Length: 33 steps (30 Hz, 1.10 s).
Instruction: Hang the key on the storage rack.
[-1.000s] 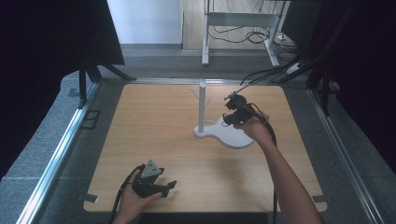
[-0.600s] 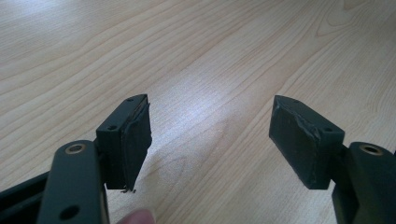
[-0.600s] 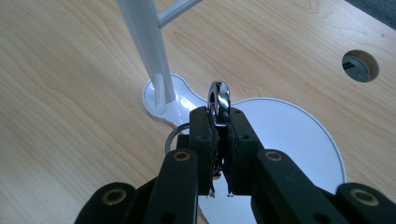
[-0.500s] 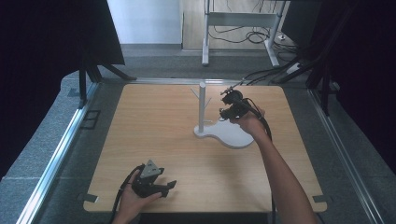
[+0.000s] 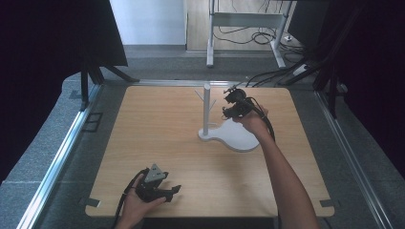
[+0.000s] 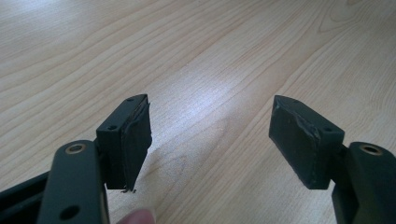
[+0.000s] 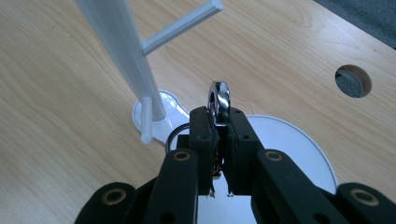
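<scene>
A light wooden table (image 5: pixel 157 129) is seen from above, with a person's forearms entering from the near edge. Toward the far right of the tabletop stands a white stand (image 5: pixel 206 112): an upright post with short pegs angling out near its top, set on a flat, rounded white base (image 5: pixel 236 138).

The right gripper (image 5: pixel 228 106) is held in the air just beside the post, above the base. In the right gripper view its jaws are closed on a shiny metal ring (image 7: pixel 219 101), which is gripped edge-on and sticks up above the fingertips. A second, thinner dark ring (image 7: pixel 173 134) is seen at the jaws' left side (how it is attached cannot be told). The post rises at the upper left of that view, with one peg (image 7: pixel 183 27) reaching out ahead of the ring and apart from it. A round hole (image 7: pixel 353 80) is cut in the tabletop farther off.

The left gripper (image 5: pixel 165 191) is rested on the table near the front edge, well apart from the stand. Its jaws are spread wide with nothing between them, and bare wood is seen past the pads (image 6: pixel 137 140).
</scene>
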{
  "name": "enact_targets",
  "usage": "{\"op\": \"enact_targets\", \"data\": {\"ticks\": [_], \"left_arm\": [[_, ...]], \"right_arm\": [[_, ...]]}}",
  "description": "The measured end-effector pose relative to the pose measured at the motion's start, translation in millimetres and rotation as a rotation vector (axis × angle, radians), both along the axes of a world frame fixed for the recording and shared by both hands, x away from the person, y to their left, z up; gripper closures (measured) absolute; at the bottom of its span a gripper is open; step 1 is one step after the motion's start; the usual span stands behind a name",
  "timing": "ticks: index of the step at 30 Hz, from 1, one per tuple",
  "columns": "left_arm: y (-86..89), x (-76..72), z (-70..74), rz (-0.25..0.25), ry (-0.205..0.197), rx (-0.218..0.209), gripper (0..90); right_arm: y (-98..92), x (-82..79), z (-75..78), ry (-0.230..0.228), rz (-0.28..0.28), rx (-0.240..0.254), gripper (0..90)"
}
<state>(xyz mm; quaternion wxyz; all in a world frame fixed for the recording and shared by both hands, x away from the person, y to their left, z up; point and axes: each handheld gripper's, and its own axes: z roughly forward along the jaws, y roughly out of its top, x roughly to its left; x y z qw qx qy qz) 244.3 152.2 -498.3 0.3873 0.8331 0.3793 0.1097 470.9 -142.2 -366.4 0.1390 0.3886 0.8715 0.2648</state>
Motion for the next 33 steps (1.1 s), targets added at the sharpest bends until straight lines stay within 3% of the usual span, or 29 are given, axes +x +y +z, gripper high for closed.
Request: {"op": "enact_targets", "data": {"ticks": [11,17,33], "left_arm": [[0.4,0.0,0.2,-0.002,-0.001,-0.001,30.3],[0.7,0.2,-0.1,0.0,0.0,-0.001,30.3],[1.4,1.3,-2.2,0.0,0.007,0.0,30.4]], "right_arm": [[10.4,10.4,5.3,-0.026,0.003,0.01,83.2],[16.9,14.6,5.2,-0.042,0.001,-0.023,83.2],[24.8,24.4,2.6,-0.049,-0.009,-0.041,83.1]]}}
